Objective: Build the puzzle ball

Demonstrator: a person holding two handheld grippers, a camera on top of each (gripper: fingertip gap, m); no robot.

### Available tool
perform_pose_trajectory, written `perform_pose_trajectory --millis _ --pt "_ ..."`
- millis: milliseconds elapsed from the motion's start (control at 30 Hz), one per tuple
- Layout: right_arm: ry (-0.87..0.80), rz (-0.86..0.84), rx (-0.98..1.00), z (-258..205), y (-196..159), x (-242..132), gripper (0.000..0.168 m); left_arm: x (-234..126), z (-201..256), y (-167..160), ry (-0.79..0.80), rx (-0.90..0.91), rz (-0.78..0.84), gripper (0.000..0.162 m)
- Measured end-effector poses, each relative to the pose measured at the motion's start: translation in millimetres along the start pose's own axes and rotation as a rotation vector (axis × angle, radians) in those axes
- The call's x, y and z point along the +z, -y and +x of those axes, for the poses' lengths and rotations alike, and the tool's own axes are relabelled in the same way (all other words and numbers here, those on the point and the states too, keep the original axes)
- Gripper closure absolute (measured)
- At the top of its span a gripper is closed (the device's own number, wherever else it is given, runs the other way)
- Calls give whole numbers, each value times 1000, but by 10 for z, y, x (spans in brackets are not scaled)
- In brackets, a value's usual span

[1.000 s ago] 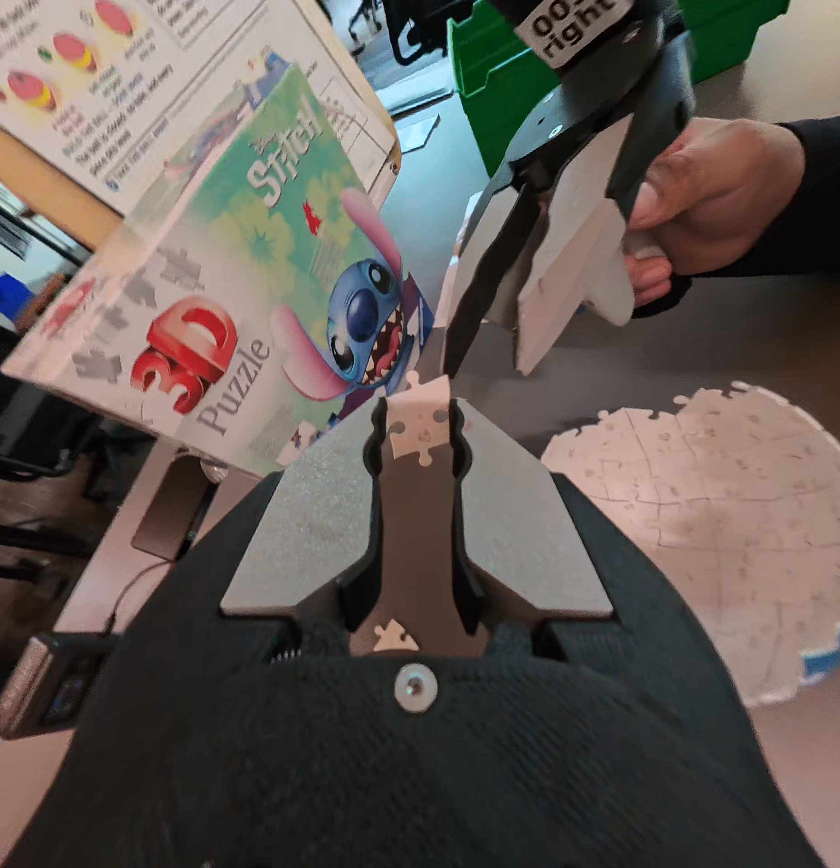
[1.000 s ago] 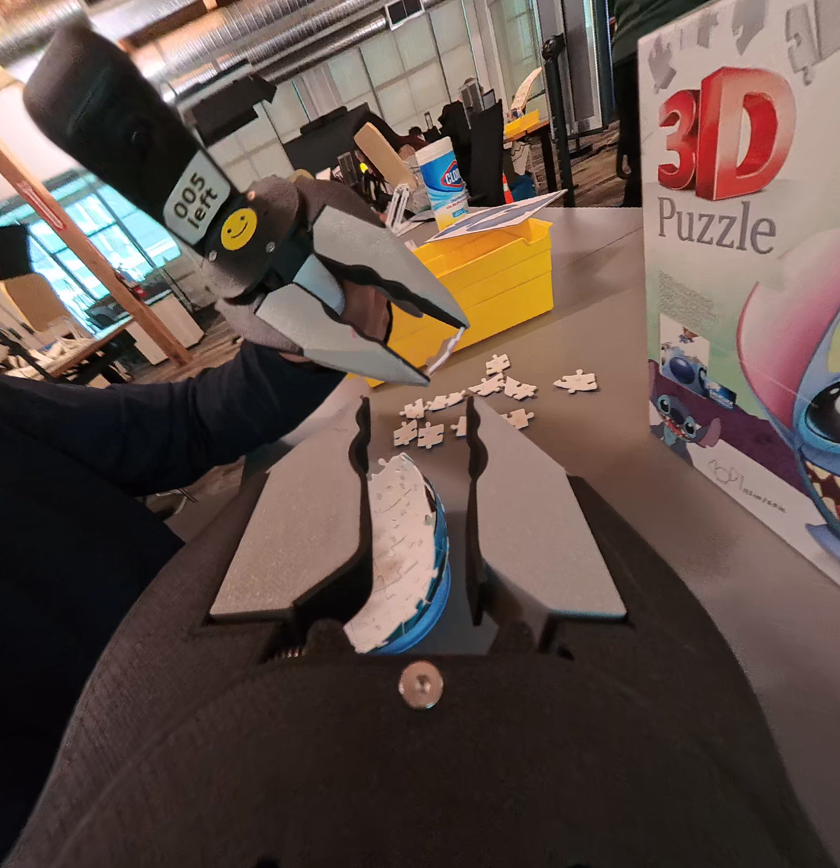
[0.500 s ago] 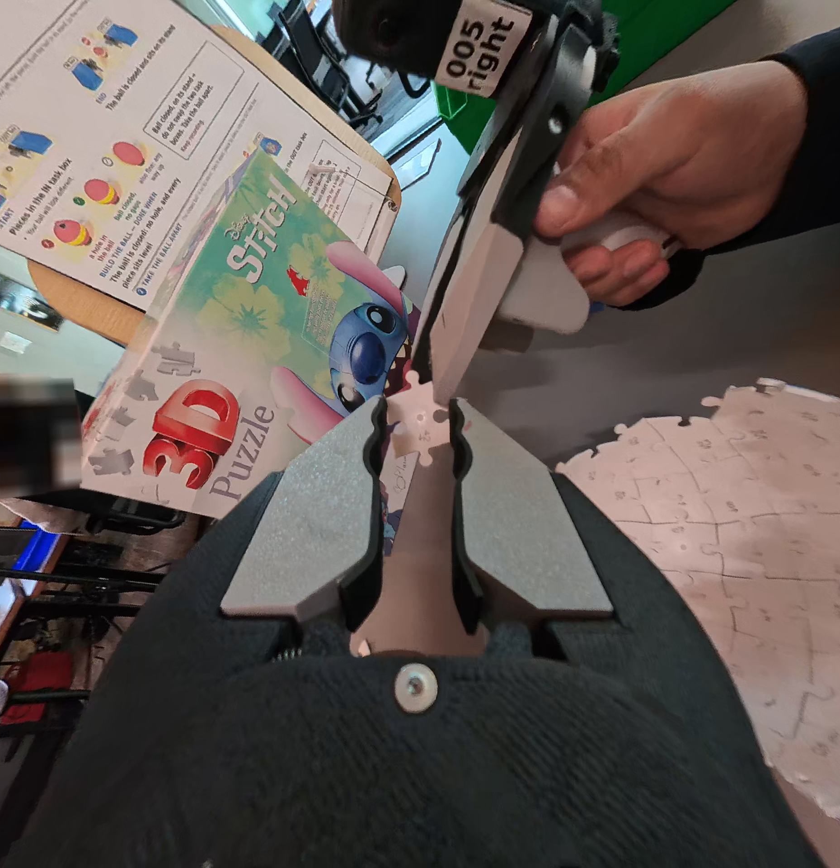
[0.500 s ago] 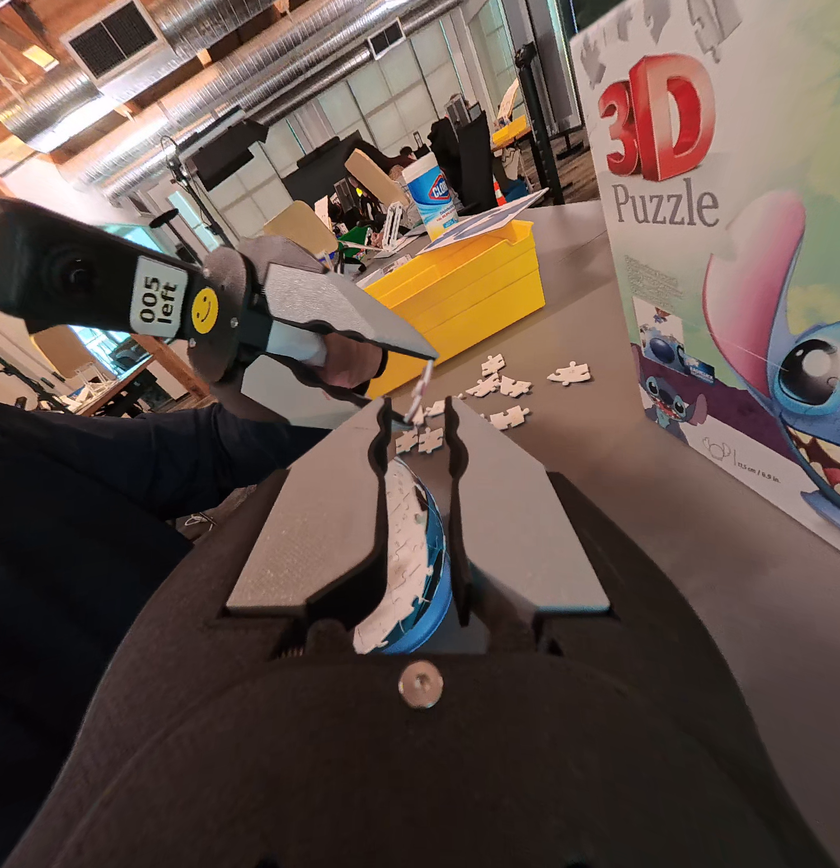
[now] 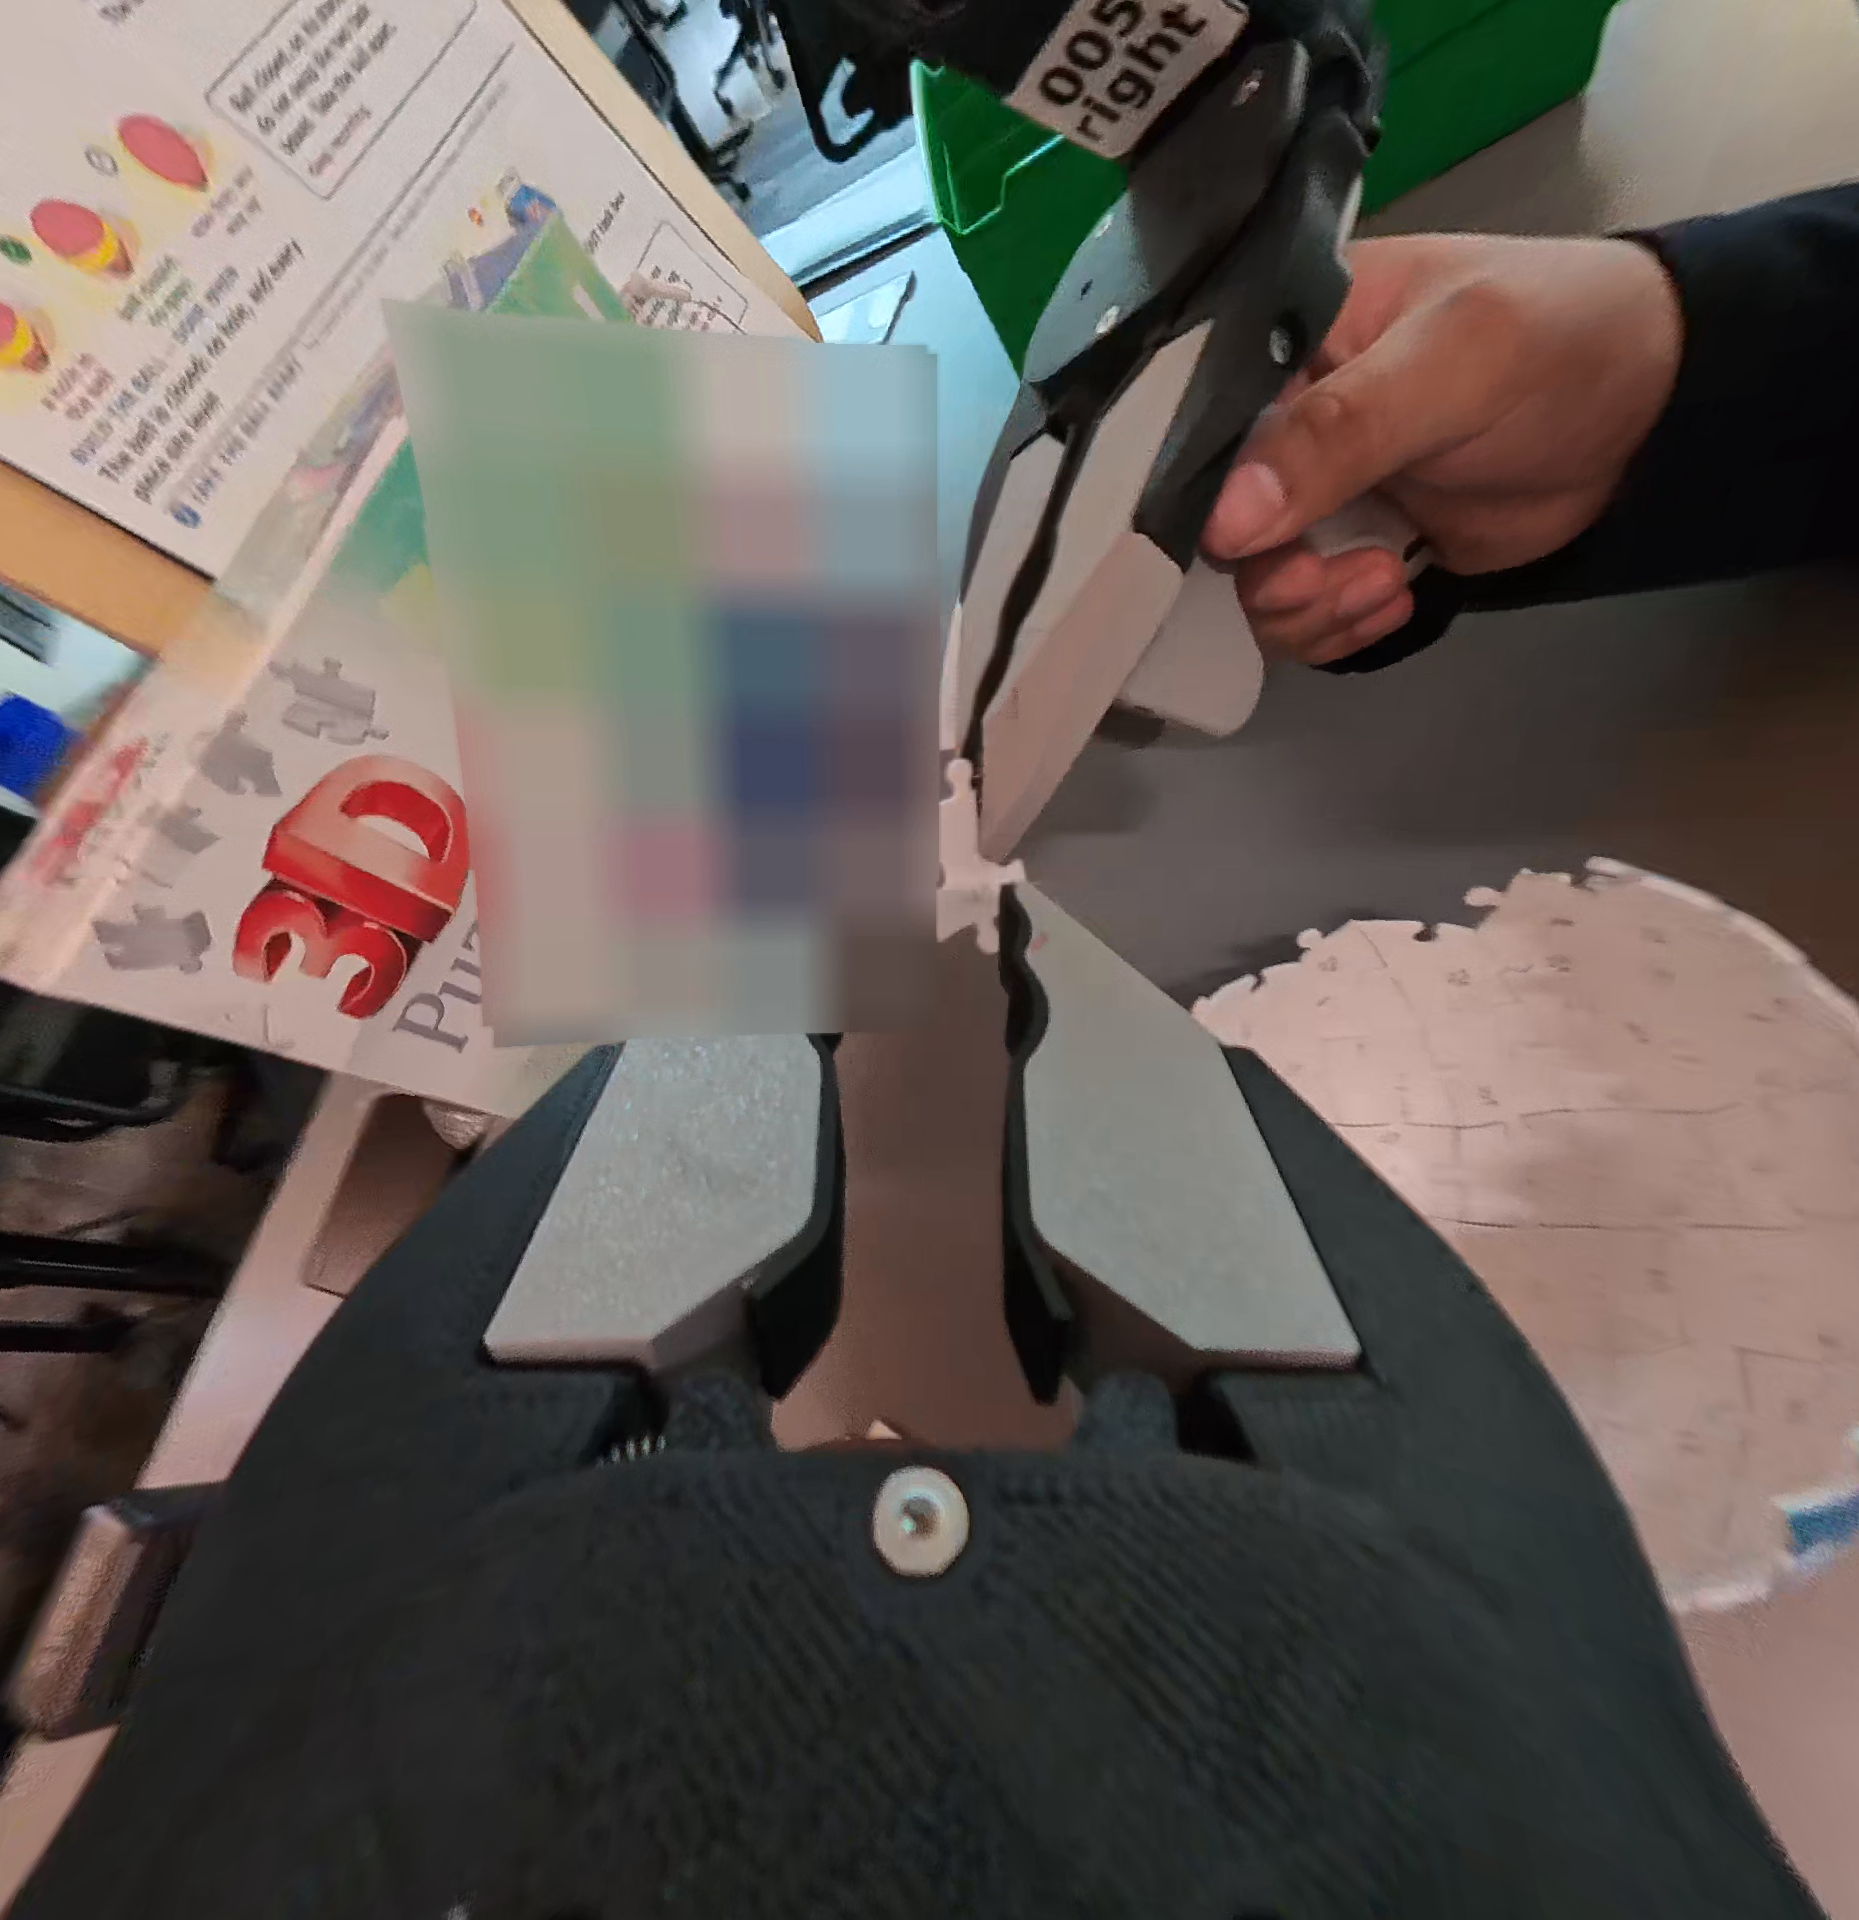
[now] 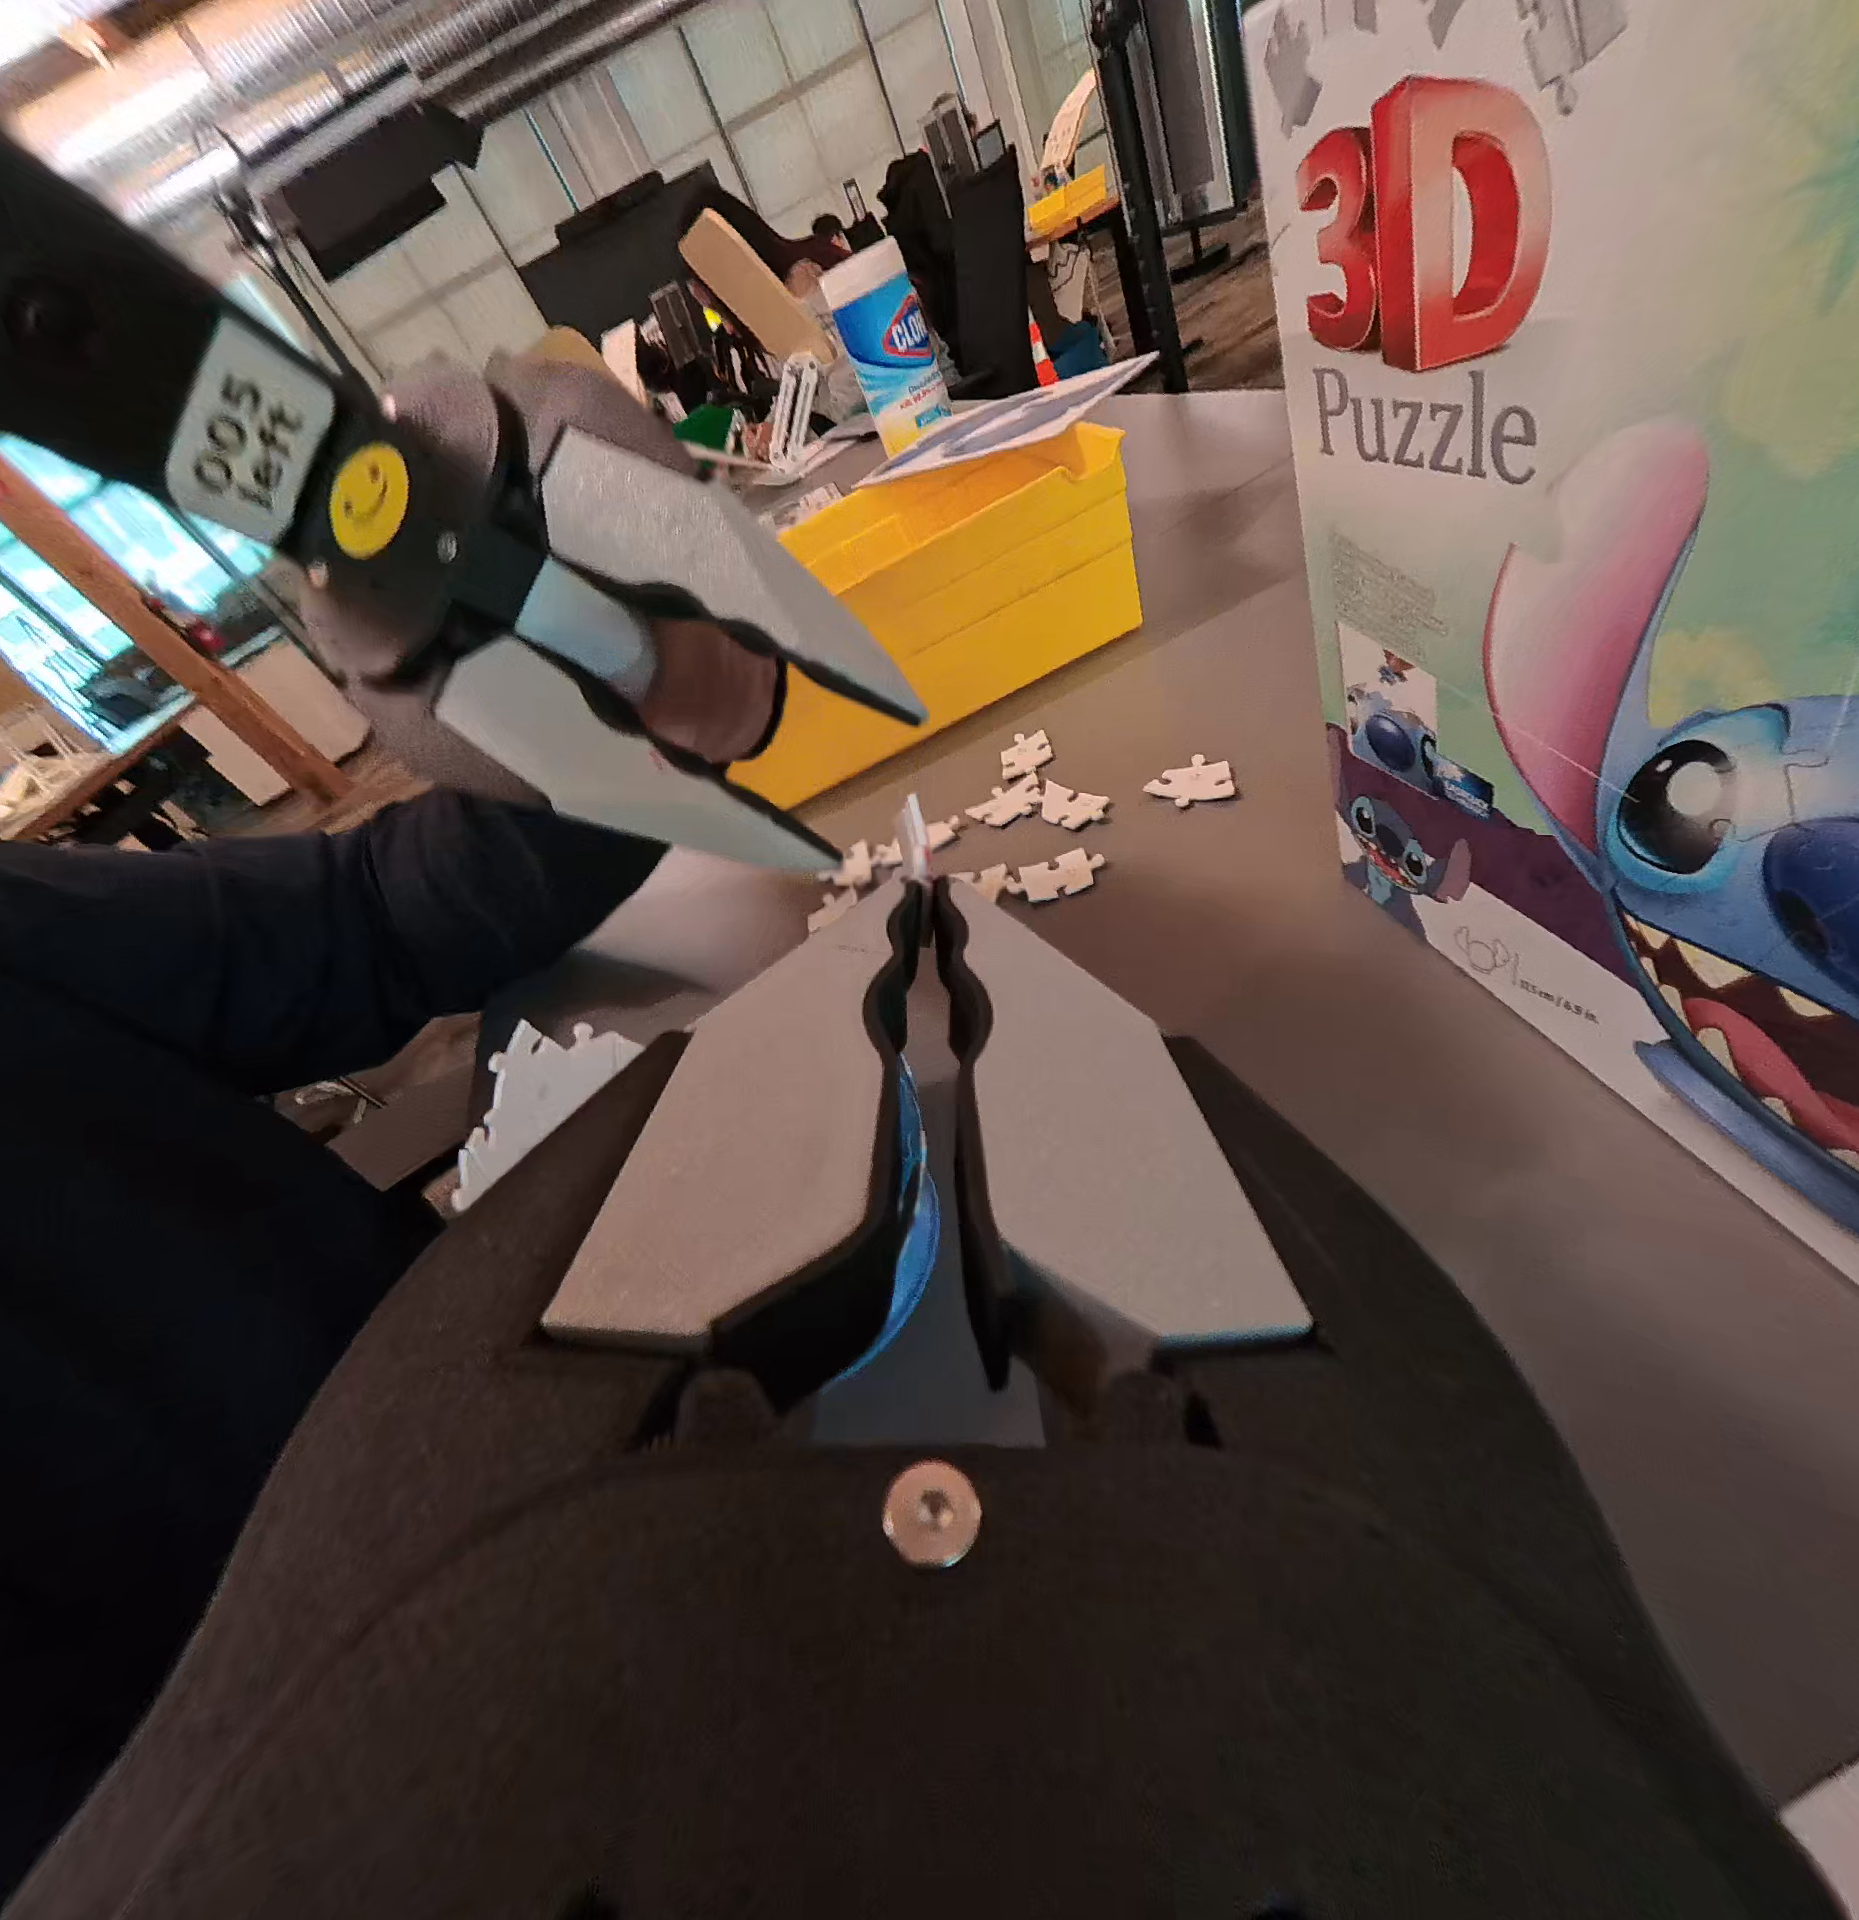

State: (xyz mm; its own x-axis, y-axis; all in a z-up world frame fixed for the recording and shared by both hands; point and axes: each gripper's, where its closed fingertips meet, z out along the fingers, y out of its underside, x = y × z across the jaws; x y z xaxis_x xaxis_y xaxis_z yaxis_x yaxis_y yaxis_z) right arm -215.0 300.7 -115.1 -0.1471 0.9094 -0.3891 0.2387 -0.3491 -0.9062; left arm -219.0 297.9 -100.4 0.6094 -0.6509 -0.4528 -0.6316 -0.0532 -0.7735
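A small white puzzle piece (image 6: 914, 836) stands edge-on in the tips of my right gripper (image 6: 920, 899), which is shut on it. In the left wrist view the piece (image 5: 963, 847) sits at the right gripper's tip (image 5: 992, 836), just ahead of my left gripper (image 5: 920, 935). The left gripper is open and empty; the right wrist view shows it (image 6: 878, 790) with jaws spread just left of the piece. The part-built half ball (image 5: 1527, 1195) lies white side up on the table at the right. Its blue outside (image 6: 909, 1195) shows between the right fingers.
The puzzle box (image 6: 1579, 623) stands at the right, also seen in the left wrist view (image 5: 281, 831). Several loose pieces (image 6: 1050, 810) lie on the grey table before a yellow bin (image 6: 966, 603). A green bin (image 5: 1008, 208) and an instruction sheet (image 5: 177, 208) are behind.
The puzzle piece passed from my left gripper to my right one. The right gripper closed on it and the left gripper opened.
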Motion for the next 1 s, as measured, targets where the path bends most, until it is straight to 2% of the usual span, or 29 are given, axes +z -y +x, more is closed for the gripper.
perform_pose_trajectory --millis 33,233,400,500,1000 --pt "-8 -20 -16 4 -23 1 168 -21 -12 -13 -31 -49 -5 135" --pt "-6 -143 -96 -65 -202 81 168 12 32 -95 -180 -259 -30 135" --pt "-28 -206 -159 -71 -306 128 168 104 168 -222 -244 -243 -94 142" --pt "-27 -206 -160 -68 -305 127 168 93 258 -205 -302 -250 -89 161" --pt "-17 -198 -172 -86 -282 105 168 74 330 -245 -347 -244 -116 162"
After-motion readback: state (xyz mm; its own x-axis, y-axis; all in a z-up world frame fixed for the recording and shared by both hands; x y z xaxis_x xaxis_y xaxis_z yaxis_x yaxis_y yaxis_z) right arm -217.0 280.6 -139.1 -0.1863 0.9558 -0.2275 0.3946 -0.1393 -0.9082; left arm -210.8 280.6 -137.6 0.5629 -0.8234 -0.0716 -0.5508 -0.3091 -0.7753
